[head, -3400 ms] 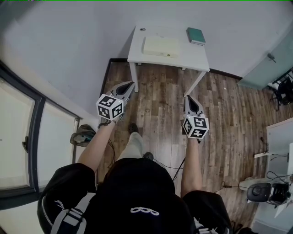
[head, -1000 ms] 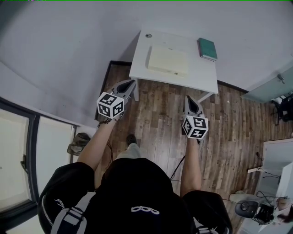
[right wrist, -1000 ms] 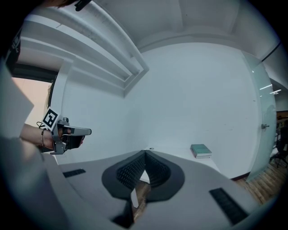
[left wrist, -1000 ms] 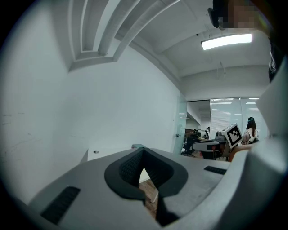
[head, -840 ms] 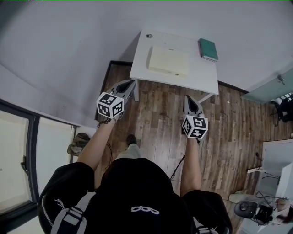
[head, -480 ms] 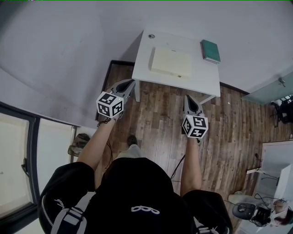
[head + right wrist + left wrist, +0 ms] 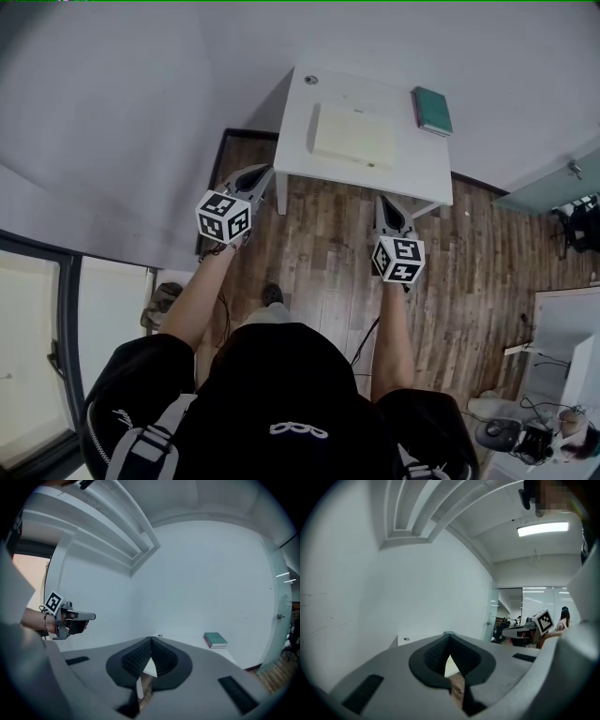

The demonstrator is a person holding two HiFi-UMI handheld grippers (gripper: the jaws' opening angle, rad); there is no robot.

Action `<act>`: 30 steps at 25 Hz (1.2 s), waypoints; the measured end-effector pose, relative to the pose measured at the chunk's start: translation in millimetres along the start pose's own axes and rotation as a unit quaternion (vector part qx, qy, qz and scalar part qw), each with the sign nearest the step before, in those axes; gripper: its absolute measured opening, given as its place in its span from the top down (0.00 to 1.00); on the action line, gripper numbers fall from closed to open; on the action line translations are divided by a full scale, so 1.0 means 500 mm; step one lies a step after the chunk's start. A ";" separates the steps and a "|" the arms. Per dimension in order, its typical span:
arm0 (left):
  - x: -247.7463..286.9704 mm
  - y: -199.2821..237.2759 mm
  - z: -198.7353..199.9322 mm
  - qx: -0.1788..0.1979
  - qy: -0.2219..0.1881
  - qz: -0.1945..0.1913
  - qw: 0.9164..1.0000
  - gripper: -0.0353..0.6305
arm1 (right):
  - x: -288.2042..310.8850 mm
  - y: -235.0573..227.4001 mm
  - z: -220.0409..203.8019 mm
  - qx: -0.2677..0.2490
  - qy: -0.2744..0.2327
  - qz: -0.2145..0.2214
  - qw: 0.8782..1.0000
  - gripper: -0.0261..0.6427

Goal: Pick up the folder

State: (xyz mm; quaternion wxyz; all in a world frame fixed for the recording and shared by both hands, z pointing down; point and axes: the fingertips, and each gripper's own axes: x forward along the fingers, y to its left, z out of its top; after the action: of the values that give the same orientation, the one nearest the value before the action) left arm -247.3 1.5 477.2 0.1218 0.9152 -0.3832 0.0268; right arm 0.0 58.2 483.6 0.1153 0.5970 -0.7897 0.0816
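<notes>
Wood-plank floor point(image 7: 328, 253) fills the head view, with a white table point(image 7: 300, 159) at the far wall bearing a cream folder point(image 7: 353, 138), flat and shut so its contents cannot be seen, and a green book point(image 7: 432, 111) at its far right corner; the left gripper point(image 7: 265, 172) and right gripper point(image 7: 385, 202) hang short of the near edge. Left gripper view shows jaws pressed together on nothing. Right gripper view shows the same, so unless opened they would likely shove the flat folder rather than grip it.
</notes>
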 end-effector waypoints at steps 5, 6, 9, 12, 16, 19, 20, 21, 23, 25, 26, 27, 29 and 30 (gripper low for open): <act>0.016 0.027 0.009 0.003 -0.003 -0.011 1.000 0.91 | 0.028 0.005 0.009 -0.002 -0.003 -0.008 1.000 0.93; 0.020 0.033 0.009 0.003 -0.003 -0.013 1.000 0.91 | 0.034 0.005 0.009 -0.002 -0.004 -0.010 1.000 0.93; 0.031 0.051 0.011 0.006 -0.003 -0.017 1.000 0.91 | 0.052 0.006 0.011 -0.002 -0.006 -0.014 1.000 0.93; 0.040 0.058 0.013 0.008 -0.003 -0.022 1.000 0.91 | 0.061 0.005 0.011 -0.003 -0.007 -0.015 1.000 0.93; 0.042 0.074 0.011 0.009 -0.001 -0.025 1.000 0.91 | 0.072 0.011 0.009 -0.002 -0.006 -0.021 1.000 0.93; 0.048 0.078 0.015 0.011 -0.001 -0.030 0.999 0.91 | 0.076 0.010 0.014 -0.003 -0.009 -0.024 1.000 0.93; 0.051 0.079 0.017 0.012 -0.001 -0.031 0.999 0.91 | 0.078 0.009 0.015 -0.002 -0.010 -0.026 1.000 0.93; 0.053 0.078 0.018 0.012 -0.001 -0.032 0.999 0.91 | 0.078 0.007 0.014 -0.001 -0.010 -0.027 1.000 0.93; 0.057 0.078 0.018 0.012 0.000 -0.035 0.999 0.91 | 0.080 0.005 0.012 0.001 -0.008 -0.029 1.000 0.93; 0.060 0.082 0.020 0.013 0.001 -0.035 0.999 0.91 | 0.086 0.005 0.011 0.002 -0.007 -0.028 1.000 0.93; 0.060 0.085 0.021 0.013 0.001 -0.034 0.999 0.91 | 0.090 0.006 0.011 0.003 -0.006 -0.027 1.000 0.93; 0.061 0.088 0.023 0.013 0.001 -0.033 0.999 0.91 | 0.094 0.006 0.012 0.003 -0.006 -0.026 1.000 0.93; 0.064 0.092 0.024 0.013 0.001 -0.031 0.999 0.91 | 0.101 0.003 0.012 0.004 -0.007 -0.025 1.000 0.93; 0.066 0.094 0.022 0.014 0.002 -0.030 0.999 0.91 | 0.105 0.000 0.012 0.005 -0.007 -0.025 1.000 0.93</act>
State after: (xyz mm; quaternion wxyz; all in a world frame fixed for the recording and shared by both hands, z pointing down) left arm -257.6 -56.0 480.6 0.1108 0.9279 -0.3548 0.0300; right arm -14.4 8.2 492.2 0.1089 0.6173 -0.7752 0.0783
